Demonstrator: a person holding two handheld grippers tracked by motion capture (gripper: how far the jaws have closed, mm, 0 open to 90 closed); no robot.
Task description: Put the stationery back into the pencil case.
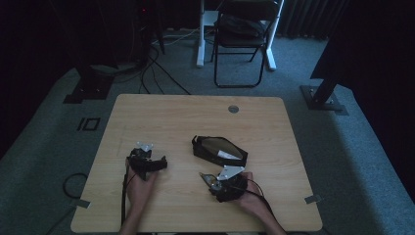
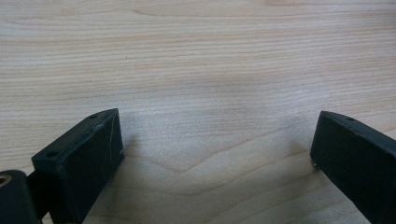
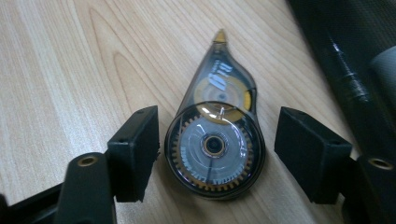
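**Right hand-held gripper poised around the correction tape**

From where I stand, the work looks to be at the grasping step. The right hand-held gripper (image 3: 215, 149) sits low over the pale wood-grain counter (image 1: 161, 112), its jaws spread wide on either side of a smoky translucent teardrop-shaped correction tape dispenser (image 3: 215, 140) with yellow gears inside. The dispenser lies flat on the counter between the jaws, the left jaw just beside it, the right jaw a little apart, its pointed tip facing away from the gripper. Just beyond it lies an open black fabric pencil case (image 1: 219, 151).

The left hand-held gripper (image 2: 217, 140) rests wide over bare counter, well apart from the dispenser, holding nothing.

Next, I'd judge, the right jaws must close squarely on the round body without skidding it sideways.

There is pale lettering on the dispenser's narrow end, too blurred to read.
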